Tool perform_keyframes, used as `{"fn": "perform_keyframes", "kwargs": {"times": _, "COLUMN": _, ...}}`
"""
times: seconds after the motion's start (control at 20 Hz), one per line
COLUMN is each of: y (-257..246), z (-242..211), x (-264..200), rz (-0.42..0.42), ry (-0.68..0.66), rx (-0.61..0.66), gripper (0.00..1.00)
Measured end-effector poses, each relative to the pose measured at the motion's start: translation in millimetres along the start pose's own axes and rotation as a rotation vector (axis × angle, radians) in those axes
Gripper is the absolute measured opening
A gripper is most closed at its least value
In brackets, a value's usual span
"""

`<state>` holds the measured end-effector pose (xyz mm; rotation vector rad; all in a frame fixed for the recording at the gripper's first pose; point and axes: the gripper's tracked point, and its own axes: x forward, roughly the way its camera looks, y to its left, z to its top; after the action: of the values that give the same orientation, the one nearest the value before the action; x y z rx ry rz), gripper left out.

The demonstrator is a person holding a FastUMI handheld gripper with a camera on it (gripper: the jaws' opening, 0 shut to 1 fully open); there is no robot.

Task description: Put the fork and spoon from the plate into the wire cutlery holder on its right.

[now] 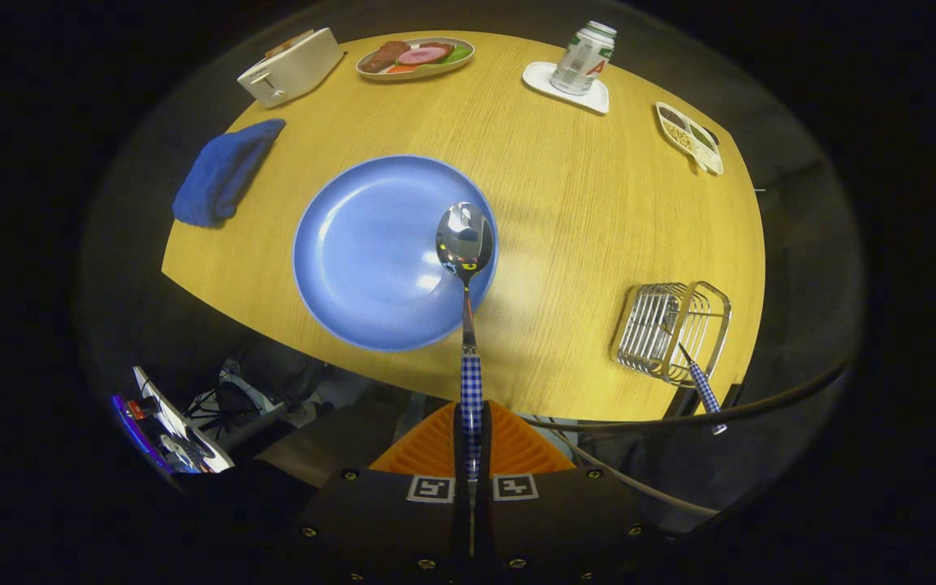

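With the fork [704,388] already standing in the holder [671,331], you hold the spoon [465,244] by its checked handle, gripper [472,431] fingers closed narrow on it, above the plate [370,252]; next, carry it right and lower it in.

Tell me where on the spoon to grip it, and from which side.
Grip the spoon on its checkered handle, coming from the handle end. The handle is flat and narrow; the bowl is rounded and slick. The tool is already shut there, bowl pointing ahead over the blue plate.
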<state>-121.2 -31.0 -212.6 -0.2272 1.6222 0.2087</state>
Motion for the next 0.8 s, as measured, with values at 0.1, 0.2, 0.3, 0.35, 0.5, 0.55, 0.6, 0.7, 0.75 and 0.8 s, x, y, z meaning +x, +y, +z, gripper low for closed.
{"fn": "perform_keyframes", "kwargs": {"times": 0.1, "y": -24, "z": -8, "x": -12, "rz": -0.025, "ry": 0.001, "rx": 0.005, "gripper": 0.03}}
{"fn": "perform_keyframes", "kwargs": {"times": 0.2, "y": -53, "z": -18, "x": -24, "rz": -0.061, "ry": 0.003, "rx": 0.023, "gripper": 0.03}}
{"fn": "perform_keyframes", "kwargs": {"times": 0.3, "y": -72, "z": -28, "x": -34, "rz": -0.074, "ry": 0.018, "rx": 0.039, "gripper": 0.03}}
{"fn": "perform_keyframes", "kwargs": {"times": 0.35, "y": -81, "z": -32, "x": -40, "rz": -0.079, "ry": 0.025, "rx": 0.047, "gripper": 0.03}}
{"fn": "perform_keyframes", "kwargs": {"times": 0.5, "y": -104, "z": -51, "x": -53, "rz": -0.092, "ry": 0.063, "rx": 0.067, "gripper": 0.03}}
{"fn": "perform_keyframes", "kwargs": {"times": 0.55, "y": -113, "z": -55, "x": -55, "rz": -0.099, "ry": 0.081, "rx": 0.070, "gripper": 0.03}}
{"fn": "perform_keyframes", "kwargs": {"times": 0.6, "y": -121, "z": -58, "x": -58, "rz": -0.107, "ry": 0.101, "rx": 0.070, "gripper": 0.03}}
{"fn": "perform_keyframes", "kwargs": {"times": 0.7, "y": -139, "z": -57, "x": -61, "rz": -0.132, "ry": 0.136, "rx": 0.062, "gripper": 0.03}}
{"fn": "perform_keyframes", "kwargs": {"times": 0.75, "y": -147, "z": -59, "x": -61, "rz": -0.143, "ry": 0.158, "rx": 0.055, "gripper": 0.03}}
{"fn": "perform_keyframes", "kwargs": {"times": 0.8, "y": -153, "z": -60, "x": -60, "rz": -0.154, "ry": 0.182, "rx": 0.046, "gripper": 0.03}}
